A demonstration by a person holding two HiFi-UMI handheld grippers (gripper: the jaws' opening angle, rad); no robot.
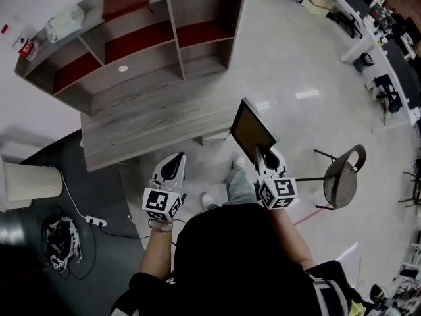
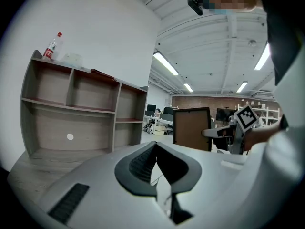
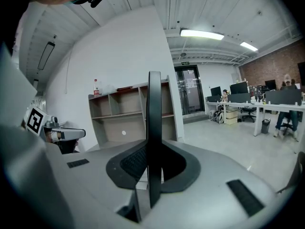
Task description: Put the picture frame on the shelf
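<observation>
Picture frame (image 1: 252,131) stands upright, clamped by its lower edge in the right tongs (image 1: 270,158), edge-on to them, probably to keep it steady. Left tongs (image 1: 173,168), alongside, are closed and empty. Shelf (image 1: 135,101) lies ahead of both, well apart.

Both grippers are held out in front of the torso, side by side and well apart, jaws pointed forward. Left gripper (image 1: 172,165): jaw tips are brought together, with nothing seen between them. Right gripper (image 1: 265,155): clamped on the edge of the picture frame (image 1: 251,130), which is gripped edge-on between the pads. Left forearm (image 1: 156,259) and right forearm (image 1: 291,237) are bare and angled inward. The hands are mostly hidden behind the grippers, probably wrapped on the handles.
</observation>
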